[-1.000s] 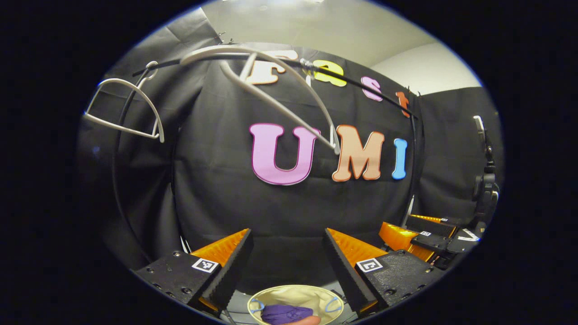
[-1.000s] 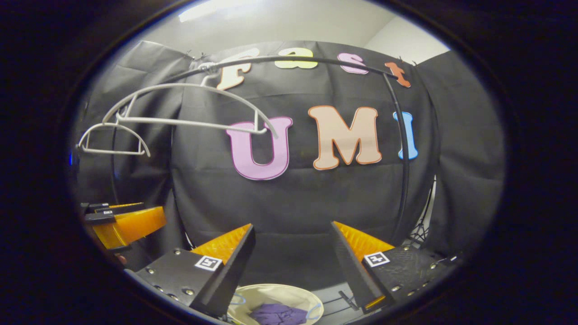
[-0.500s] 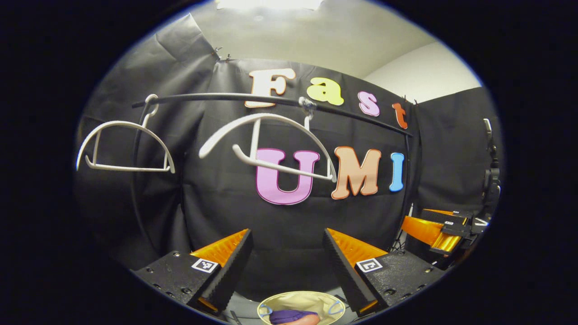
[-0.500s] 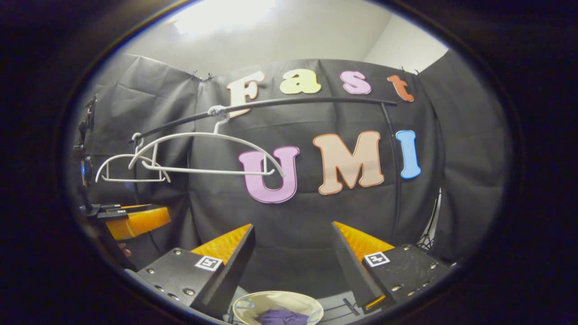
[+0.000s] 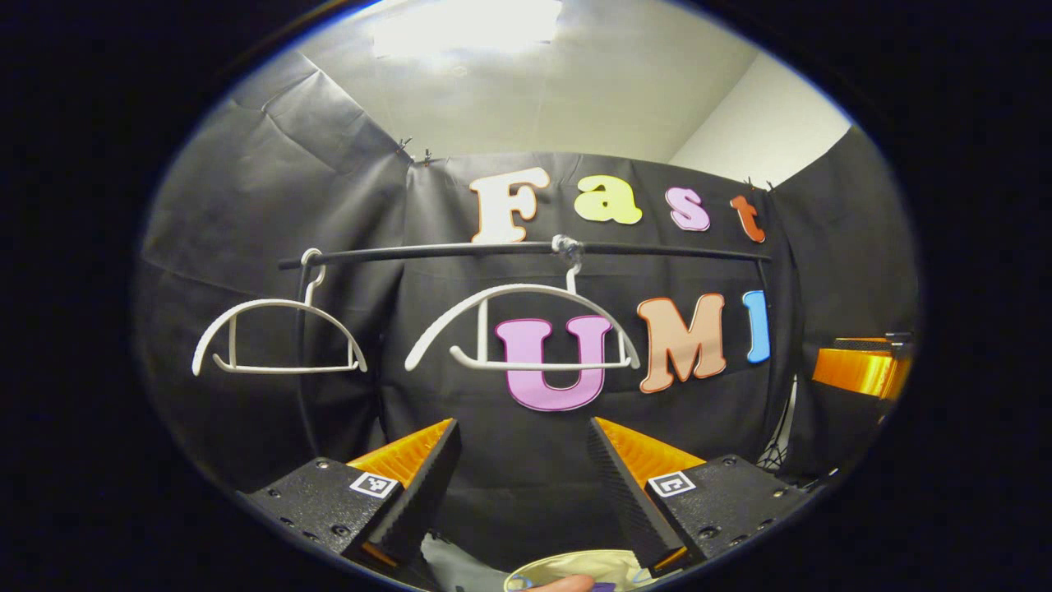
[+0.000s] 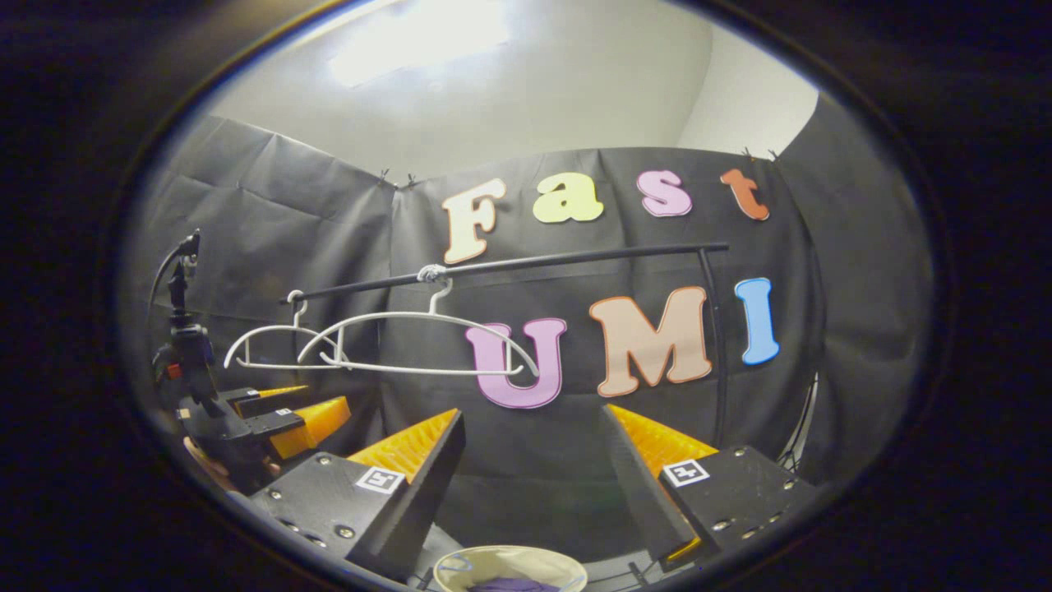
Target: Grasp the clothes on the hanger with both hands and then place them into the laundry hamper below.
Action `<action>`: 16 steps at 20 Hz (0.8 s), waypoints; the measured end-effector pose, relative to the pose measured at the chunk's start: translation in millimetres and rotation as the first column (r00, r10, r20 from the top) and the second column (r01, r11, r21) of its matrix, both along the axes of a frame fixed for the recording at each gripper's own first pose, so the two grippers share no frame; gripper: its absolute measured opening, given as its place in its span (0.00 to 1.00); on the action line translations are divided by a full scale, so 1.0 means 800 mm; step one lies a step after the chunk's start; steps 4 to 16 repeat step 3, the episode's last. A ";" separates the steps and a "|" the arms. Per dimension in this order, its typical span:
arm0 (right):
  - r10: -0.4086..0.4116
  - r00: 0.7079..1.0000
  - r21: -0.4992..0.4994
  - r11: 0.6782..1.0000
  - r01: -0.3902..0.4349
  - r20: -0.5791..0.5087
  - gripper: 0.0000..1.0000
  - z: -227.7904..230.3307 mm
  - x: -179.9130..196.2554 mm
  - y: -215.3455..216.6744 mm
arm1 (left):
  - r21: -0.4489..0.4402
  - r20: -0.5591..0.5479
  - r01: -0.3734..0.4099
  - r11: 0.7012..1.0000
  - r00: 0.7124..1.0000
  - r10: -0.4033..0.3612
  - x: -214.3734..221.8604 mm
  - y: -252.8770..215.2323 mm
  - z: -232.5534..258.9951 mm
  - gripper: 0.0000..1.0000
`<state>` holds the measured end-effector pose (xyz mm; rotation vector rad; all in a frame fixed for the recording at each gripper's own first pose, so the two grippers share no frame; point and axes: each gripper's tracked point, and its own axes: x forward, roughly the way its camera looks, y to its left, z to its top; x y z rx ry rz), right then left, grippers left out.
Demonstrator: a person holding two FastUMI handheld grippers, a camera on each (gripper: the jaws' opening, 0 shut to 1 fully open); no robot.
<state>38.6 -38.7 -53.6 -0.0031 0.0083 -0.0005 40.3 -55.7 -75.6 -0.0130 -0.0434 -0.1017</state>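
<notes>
Clothes (image 6: 514,585): purple heap lying in the laundry hamper (image 6: 460,567) below | hangers (image 5: 526,329) on rail bare | left claw (image 5: 519,485) and right claw (image 6: 530,485) both open, holding nothing | judgement: placing seems complete; draw claws back slowly, avoiding hangers.

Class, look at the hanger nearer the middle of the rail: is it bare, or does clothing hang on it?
Bare. The middle hanger shows only its white frame on the rail; purple cloth lies in the hamper below.
</notes>
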 end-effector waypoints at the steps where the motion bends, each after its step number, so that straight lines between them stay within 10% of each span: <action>1: 0.008 1.000 0.005 1.000 -0.008 -0.008 1.00 0.000 -0.005 -0.002 | -0.015 0.000 0.010 1.000 1.000 -0.010 -0.003 -0.006 0.003 0.92; 16: 0.010 1.000 0.012 1.000 -0.010 -0.008 1.00 0.001 -0.011 -0.011 | -0.036 -0.019 0.000 0.999 1.000 -0.001 -0.006 -0.008 0.002 0.92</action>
